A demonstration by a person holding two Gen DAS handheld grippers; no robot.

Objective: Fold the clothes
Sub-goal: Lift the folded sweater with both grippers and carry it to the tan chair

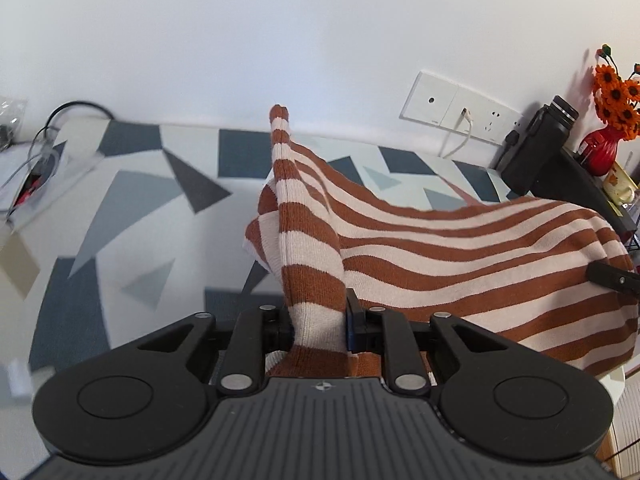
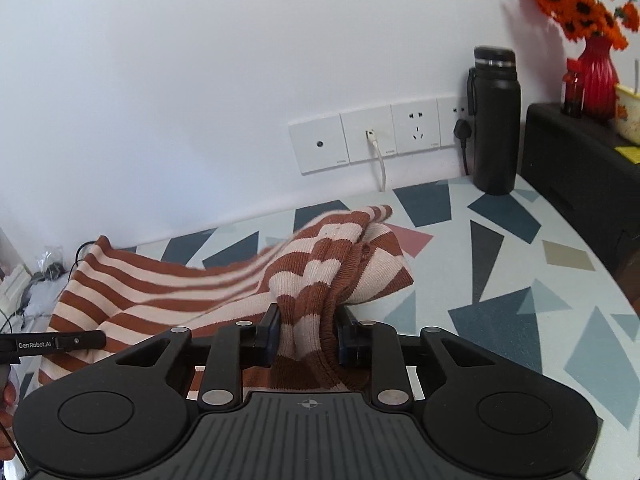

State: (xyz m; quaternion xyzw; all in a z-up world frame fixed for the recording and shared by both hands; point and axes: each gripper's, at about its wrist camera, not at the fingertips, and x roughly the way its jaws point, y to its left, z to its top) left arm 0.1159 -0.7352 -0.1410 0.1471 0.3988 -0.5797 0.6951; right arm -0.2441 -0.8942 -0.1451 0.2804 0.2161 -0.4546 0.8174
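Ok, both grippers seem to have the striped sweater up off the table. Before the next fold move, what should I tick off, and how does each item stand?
1. Left gripper shut on the striped sweater: ok, fabric bunched between the jaws.
2. Right gripper shut on the sweater: ok, a thick wad is pinched.
3. Fabric spread flat between the grips: not ok, it sags and bunches in folds.
4. Patterned tablecloth bare where the sweater would land: ok in the part in view.
5. Black bottle apart from the fabric: ok, it stands upright by the wall.
6. Sleeves tucked or hanging: cannot tell.
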